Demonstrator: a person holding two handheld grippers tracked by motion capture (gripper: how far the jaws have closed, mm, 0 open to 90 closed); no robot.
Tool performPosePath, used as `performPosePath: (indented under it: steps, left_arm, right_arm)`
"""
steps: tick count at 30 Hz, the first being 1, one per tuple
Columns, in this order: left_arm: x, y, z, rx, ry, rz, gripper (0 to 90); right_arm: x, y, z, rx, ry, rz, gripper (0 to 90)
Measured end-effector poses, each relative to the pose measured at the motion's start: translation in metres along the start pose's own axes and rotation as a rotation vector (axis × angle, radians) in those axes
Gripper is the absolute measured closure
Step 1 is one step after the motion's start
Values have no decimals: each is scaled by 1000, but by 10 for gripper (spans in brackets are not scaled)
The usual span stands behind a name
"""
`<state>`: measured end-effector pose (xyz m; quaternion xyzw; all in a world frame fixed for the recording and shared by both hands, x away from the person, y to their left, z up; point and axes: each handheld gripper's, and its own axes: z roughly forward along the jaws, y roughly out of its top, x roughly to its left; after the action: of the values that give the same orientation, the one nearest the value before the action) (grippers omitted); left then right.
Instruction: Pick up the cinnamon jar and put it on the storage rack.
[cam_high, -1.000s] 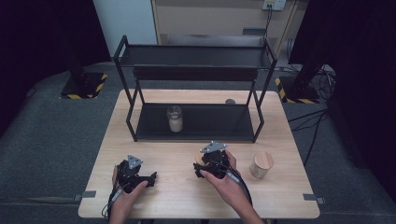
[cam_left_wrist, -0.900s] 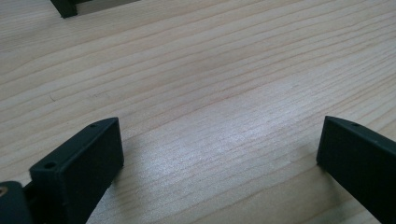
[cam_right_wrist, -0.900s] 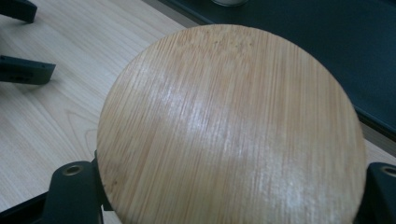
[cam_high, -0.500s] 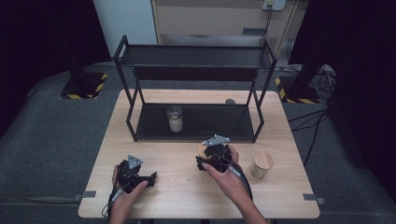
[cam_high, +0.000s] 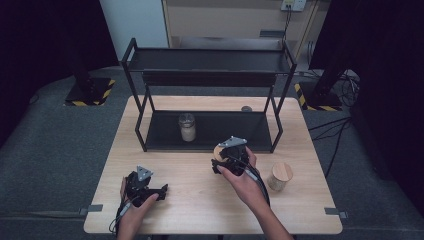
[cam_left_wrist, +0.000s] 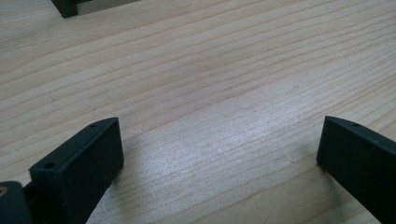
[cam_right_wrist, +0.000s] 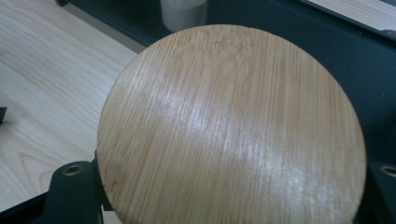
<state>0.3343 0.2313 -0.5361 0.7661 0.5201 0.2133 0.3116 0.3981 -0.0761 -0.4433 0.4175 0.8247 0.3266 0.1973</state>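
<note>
My right gripper (cam_high: 220, 159) is shut on a round bamboo lid (cam_high: 218, 151), held by its edge just in front of the black rack's (cam_high: 137, 132) lower shelf. In the right gripper view the lid (cam_right_wrist: 231, 126) spans the space between the jaws of that gripper (cam_right_wrist: 229, 186). An uncapped glass jar (cam_high: 187, 127) with pale contents stands on the lower shelf; its base (cam_right_wrist: 183, 13) shows beyond the lid. My left gripper (cam_high: 161, 191) rests low at the table's front left, open. In the left gripper view its jaws (cam_left_wrist: 219, 135) stand wide apart over bare wood.
A second jar (cam_high: 279, 176) capped with a bamboo lid stands on the table (cam_high: 200, 210) to the right of my right hand. A small dark round object (cam_high: 246, 108) lies behind the rack. The rack's upper shelf (cam_high: 210, 61) overhangs the lower one.
My right gripper has carried the lid forward, away from the person and closer to the rack's lower shelf. The left gripper has stayed in place.
</note>
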Motion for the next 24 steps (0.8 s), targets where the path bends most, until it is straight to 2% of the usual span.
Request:
performPosePath:
  steps: [7,17,24]
  left_arm:
    - [0,0,0,0,0,0,0]
    - [0,0,0,0,-1,-1,0]
    - [0,0,0,0,-1,-1,0]
  right_arm:
    - [-6,15,9,0,-23,9,253]
    - [-18,35,30,-39,-59,29,253]
    - [-26,45,42,-17,-76,39,253]
